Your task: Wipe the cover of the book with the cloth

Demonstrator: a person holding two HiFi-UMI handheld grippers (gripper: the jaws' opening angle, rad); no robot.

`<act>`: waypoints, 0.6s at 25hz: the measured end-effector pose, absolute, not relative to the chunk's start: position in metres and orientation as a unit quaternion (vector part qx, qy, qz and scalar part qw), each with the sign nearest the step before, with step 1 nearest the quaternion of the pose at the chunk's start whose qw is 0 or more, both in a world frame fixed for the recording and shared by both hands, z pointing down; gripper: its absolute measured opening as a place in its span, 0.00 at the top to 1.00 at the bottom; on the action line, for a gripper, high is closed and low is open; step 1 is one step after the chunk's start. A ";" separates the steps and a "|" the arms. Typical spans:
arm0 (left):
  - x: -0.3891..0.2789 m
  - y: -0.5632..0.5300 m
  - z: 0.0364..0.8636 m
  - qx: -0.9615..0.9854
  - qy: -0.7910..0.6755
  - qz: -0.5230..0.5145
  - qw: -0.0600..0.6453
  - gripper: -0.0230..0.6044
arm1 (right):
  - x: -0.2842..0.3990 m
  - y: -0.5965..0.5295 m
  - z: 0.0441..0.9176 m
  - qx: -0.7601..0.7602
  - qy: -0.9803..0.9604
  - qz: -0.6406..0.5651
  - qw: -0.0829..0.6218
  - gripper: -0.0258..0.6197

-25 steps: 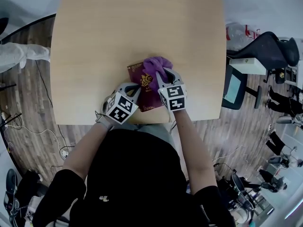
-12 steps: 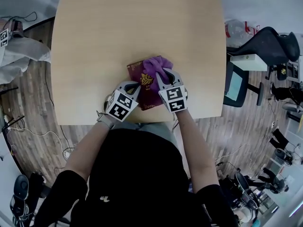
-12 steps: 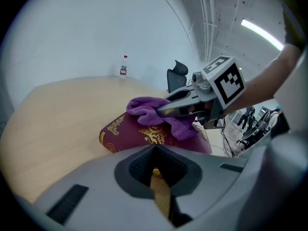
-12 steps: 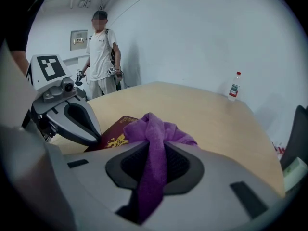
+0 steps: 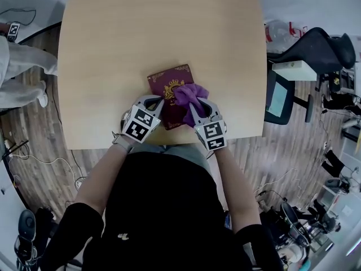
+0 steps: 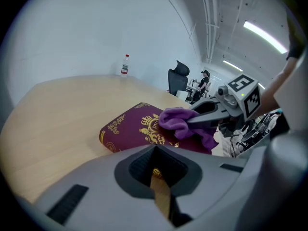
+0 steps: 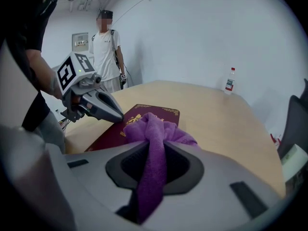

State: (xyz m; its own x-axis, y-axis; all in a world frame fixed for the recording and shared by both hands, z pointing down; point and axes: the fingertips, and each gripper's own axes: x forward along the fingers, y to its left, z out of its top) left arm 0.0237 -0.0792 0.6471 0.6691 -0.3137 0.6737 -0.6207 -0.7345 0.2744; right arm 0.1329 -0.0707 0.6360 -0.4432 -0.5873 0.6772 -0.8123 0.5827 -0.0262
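Now the right gripper [image 5: 192, 102], clamped tight on the bunched purple cloth [image 5: 189, 93], has dragged it back from the book's far corner, where it sat a second ago, down over the gold crest. That reads as one full stroke made, with the wiping well under way. The left gripper [image 5: 158, 100], jaws drawn together, pins the near left corner. The book [image 5: 167, 79] lies closed and flat near the table's [image 5: 113, 49] front edge. Its cover is maroon with gold corner scrolls, and the far half is now bare.
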 end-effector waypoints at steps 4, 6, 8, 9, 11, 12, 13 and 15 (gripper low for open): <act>0.023 -0.079 0.647 0.878 -0.264 0.312 0.247 0.93 | 0.137 -0.049 0.636 0.417 -0.831 0.195 0.313 0.83; 0.022 -0.078 0.648 0.877 -0.265 0.313 0.250 0.93 | 0.135 -0.039 0.635 0.411 -0.833 0.200 0.312 0.83; 0.023 -0.077 0.648 0.876 -0.267 0.312 0.253 0.93 | 0.132 -0.029 0.635 0.403 -0.836 0.205 0.310 0.83; 0.023 -0.078 0.647 0.876 -0.268 0.309 0.253 0.93 | 0.129 -0.025 0.635 0.399 -0.838 0.208 0.310 0.83; 0.023 -0.079 0.644 0.877 -0.271 0.305 0.254 0.93 | 0.120 -0.018 0.635 0.389 -0.842 0.211 0.309 0.83; 0.022 -0.079 0.644 0.877 -0.272 0.303 0.255 0.93 | 0.114 -0.015 0.635 0.383 -0.845 0.212 0.308 0.83; 0.021 -0.079 0.646 0.876 -0.274 0.301 0.257 0.93 | 0.107 -0.012 0.635 0.377 -0.848 0.213 0.307 0.83; 0.020 -0.078 0.650 0.875 -0.276 0.296 0.266 0.93 | 0.093 -0.008 0.636 0.362 -0.854 0.210 0.308 0.83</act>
